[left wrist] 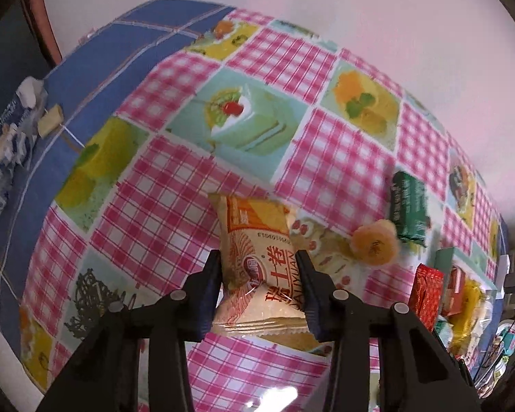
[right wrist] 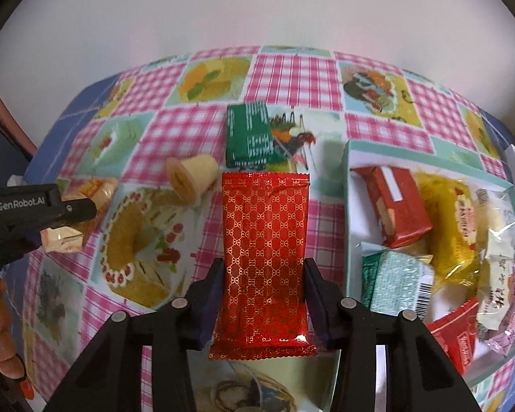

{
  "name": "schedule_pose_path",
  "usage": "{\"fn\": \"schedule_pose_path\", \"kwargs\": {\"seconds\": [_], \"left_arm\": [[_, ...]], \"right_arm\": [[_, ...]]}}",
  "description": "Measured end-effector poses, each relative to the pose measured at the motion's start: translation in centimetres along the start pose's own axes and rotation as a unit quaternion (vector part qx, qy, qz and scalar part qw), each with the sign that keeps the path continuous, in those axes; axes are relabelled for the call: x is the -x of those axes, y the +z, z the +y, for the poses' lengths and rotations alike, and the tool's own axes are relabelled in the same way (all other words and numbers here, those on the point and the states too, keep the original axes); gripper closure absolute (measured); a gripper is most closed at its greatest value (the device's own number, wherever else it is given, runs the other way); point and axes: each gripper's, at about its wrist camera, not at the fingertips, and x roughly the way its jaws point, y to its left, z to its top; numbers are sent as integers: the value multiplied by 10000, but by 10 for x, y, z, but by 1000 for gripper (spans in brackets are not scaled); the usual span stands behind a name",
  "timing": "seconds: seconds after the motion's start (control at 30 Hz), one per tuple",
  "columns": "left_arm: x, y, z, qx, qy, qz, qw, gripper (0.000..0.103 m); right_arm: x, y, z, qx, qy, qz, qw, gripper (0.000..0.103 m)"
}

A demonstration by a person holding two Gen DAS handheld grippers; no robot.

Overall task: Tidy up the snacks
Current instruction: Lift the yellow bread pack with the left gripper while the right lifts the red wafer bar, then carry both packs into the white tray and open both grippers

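Observation:
My left gripper [left wrist: 259,257] is shut on a cream and orange snack packet [left wrist: 257,257] and holds it above the tablecloth; it also shows in the right wrist view [right wrist: 68,221]. My right gripper [right wrist: 262,267] is shut on a red packet with a gold pattern [right wrist: 262,250], just left of the pale green box [right wrist: 346,206] that holds several snacks. A green packet [right wrist: 249,135] and a yellow jelly cup [right wrist: 190,178] lie on the cloth beyond it.
The checked tablecloth [left wrist: 326,158] covers the table, with a blue cloth [left wrist: 96,68] at its left. An opened blue wrapper [left wrist: 10,130] lies at the far left. A white wall stands behind the table.

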Motion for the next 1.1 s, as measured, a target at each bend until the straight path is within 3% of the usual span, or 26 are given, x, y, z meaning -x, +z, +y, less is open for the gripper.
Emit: {"fn": "schedule_pose_path", "kwargs": {"seconds": [0.3, 0.5, 0.63, 0.83, 1.0, 1.1], "left_arm": [[38, -5, -38, -279, -84, -398, 9988, 59], [49, -15, -83, -730, -336, -569, 9951, 59], [53, -39, -128, -1330, -579, -569, 9878, 59], [50, -80, -208, -2378, -839, -387, 9669, 59], [38, -103, -255, -2735, -1116, -130, 9553, 59], [27, -110, -273, -2862, -1100, -60, 9518, 59]], "right_arm": [[21, 7, -29, -435, 54, -146, 9989, 56], [38, 14, -83, -1157, -77, -257, 9929, 56], [46, 12, -127, -1712, -288, -292, 9844, 56], [57, -3, -195, -2492, -700, -363, 9652, 56], [59, -24, -244, -3107, -837, -282, 9464, 56], [58, -34, -263, -3337, -847, -240, 9386, 56]]}}
